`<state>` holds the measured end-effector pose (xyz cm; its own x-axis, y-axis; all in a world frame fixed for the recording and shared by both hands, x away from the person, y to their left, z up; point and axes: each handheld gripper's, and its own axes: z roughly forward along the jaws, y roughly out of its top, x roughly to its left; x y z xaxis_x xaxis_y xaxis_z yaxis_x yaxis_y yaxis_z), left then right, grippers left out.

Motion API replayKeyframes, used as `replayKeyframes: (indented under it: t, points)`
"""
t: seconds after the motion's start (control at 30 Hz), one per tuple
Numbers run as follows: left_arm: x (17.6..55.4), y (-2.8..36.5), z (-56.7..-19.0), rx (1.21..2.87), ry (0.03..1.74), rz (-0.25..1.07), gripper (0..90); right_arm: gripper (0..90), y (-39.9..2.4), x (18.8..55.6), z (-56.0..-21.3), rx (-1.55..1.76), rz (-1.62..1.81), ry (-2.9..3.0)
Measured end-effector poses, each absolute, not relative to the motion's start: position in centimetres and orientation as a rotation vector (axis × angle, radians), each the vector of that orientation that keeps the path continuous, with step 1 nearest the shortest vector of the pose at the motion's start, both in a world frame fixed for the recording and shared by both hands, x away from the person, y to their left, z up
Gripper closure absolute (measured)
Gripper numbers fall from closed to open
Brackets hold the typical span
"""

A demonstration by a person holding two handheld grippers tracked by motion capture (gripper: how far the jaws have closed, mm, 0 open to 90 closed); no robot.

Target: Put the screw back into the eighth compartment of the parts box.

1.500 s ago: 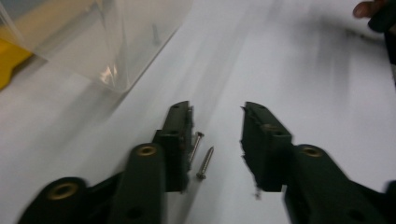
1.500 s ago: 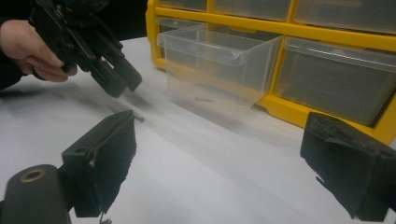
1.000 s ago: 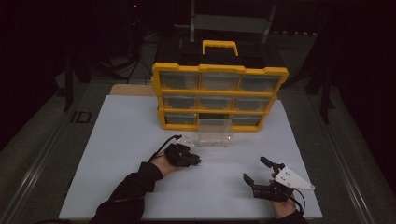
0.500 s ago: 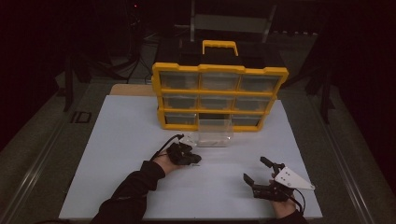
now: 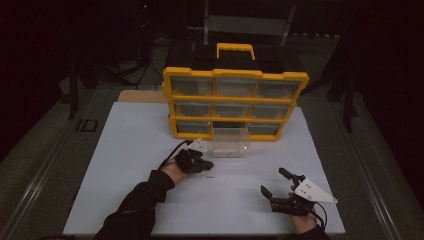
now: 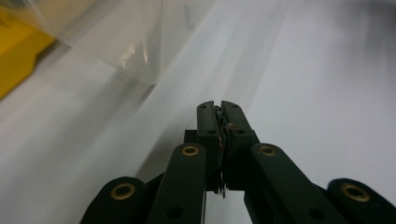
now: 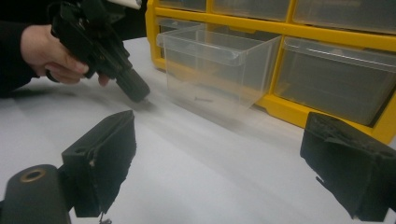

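Clear drawer (image 5: pixel 230 142) stands pulled out on the white counter (image 5: pixel 130 150), just in front of the yellow organizer (image 5: pixel 235 74), in the high view. The left hand-held gripper (image 5: pixel 204 164) sits near its left corner, tips down at the counter. The right hand-held gripper (image 5: pixel 273 181) rests well apart, near right, jaws spread.

In the left gripper view the jaws are pressed together. A thin dark sliver shows at the seam, and I cannot tell whether it is a held part.

In the right gripper view a small screw (image 7: pixel 201 99) lies inside the drawer. The step looks like picking a tiny part off the counter. Next would be a lift over the drawer's rim and a release.
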<state>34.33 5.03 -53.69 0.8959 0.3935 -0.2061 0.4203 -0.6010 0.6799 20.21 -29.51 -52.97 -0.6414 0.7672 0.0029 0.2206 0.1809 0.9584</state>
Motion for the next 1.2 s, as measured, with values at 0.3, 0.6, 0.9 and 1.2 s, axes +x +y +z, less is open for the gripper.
replayKeyframes:
  t: [0.3,0.6,0.9,1.2]
  points:
    - [34.5,6.3,-50.7,2.242,0.589,-0.012,87.3,10.7,-29.5,20.2,-53.0,0.925,1.471,1.975]
    - [34.9,7.1,-47.9,2.213,0.586,0.045,87.3,10.8,-29.4,20.2,-53.0,0.923,1.47,1.974]
    - [35.5,7.1,-45.7,2.189,0.575,0.081,87.4,10.8,-29.4,20.2,-53.0,0.922,1.467,1.977]
    - [36.4,6.3,-43.7,2.173,0.556,0.113,87.3,10.7,-29.4,20.2,-53.0,0.924,1.471,1.974]
